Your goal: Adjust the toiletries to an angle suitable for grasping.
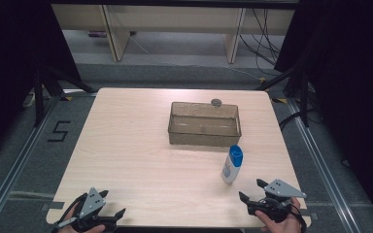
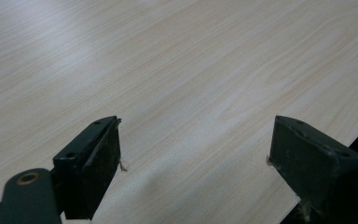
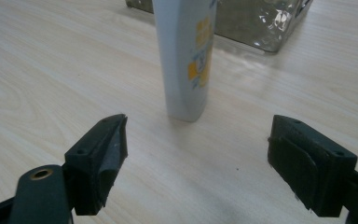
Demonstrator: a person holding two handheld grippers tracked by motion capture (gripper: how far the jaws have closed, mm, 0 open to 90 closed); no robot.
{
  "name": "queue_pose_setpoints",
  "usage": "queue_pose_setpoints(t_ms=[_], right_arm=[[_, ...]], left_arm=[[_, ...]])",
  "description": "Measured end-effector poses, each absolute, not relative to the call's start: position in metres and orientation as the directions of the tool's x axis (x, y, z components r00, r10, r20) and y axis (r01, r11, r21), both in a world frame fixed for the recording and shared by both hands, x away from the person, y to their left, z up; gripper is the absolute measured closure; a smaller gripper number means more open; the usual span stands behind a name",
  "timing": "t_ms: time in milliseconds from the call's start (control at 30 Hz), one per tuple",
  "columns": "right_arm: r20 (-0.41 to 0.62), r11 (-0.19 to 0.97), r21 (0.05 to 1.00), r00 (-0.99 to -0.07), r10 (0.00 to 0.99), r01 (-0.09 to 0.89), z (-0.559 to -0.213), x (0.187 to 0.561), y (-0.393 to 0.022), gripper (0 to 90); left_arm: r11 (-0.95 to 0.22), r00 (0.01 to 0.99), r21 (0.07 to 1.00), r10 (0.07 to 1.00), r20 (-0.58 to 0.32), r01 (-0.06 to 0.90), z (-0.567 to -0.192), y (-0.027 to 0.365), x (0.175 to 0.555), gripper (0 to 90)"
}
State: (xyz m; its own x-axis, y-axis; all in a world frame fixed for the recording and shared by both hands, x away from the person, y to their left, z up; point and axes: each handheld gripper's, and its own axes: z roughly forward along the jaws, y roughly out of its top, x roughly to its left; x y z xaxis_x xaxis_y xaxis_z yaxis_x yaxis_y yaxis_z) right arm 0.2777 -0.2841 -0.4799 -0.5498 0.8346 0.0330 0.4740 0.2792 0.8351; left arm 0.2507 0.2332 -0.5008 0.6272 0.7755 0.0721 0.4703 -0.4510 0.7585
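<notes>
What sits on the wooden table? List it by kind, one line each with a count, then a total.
White plastic bottle with a blue cap: 1
Clear rectangular plastic bin: 1
Small round grey object at the bin's far rim: 1
Total: 3

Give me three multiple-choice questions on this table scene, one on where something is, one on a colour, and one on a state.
1. Where does the bottle stand?
A. inside the clear bin
B. on the table, near side of the clear bin
C. between the left gripper's jaws

2. What colour is the bottle's cap?
A. blue
B. red
C. green

3. How is the right gripper?
A. shut on the bottle
B. shut on nothing
C. open

Answers: 1 B, it stands upright on bare wood outside the bin. 2 A, the cap shows blue. 3 C, the jaws stand apart short of the bottle.
</notes>
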Motion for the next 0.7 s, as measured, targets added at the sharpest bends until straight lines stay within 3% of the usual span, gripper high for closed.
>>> queue_pose_setpoints(t_ms=[133, 200, 700], right_arm=[[0.068, 0.250, 0.835, -0.543, 0.837, 0.490, -0.477, 0.278, -0.279, 20.9], [0.030, 0.274, 0.849, -0.560, 0.828, 0.451, -0.476, 0.281, -0.279, 20.8], [0.045, 0.235, 0.881, -0.566, 0.823, 0.411, -0.473, 0.290, -0.264, 19.8]], left_arm=[[-0.445, 0.632, 0.762, 0.773, 0.061, 0.471, -0.501, 0.233, 0.251, 16.0], [-0.449, 0.629, 0.760, 0.774, 0.068, 0.470, -0.501, 0.233, 0.251, 16.0], [-0.450, 0.628, 0.759, 0.775, 0.069, 0.471, -0.501, 0.233, 0.251, 16.0]])
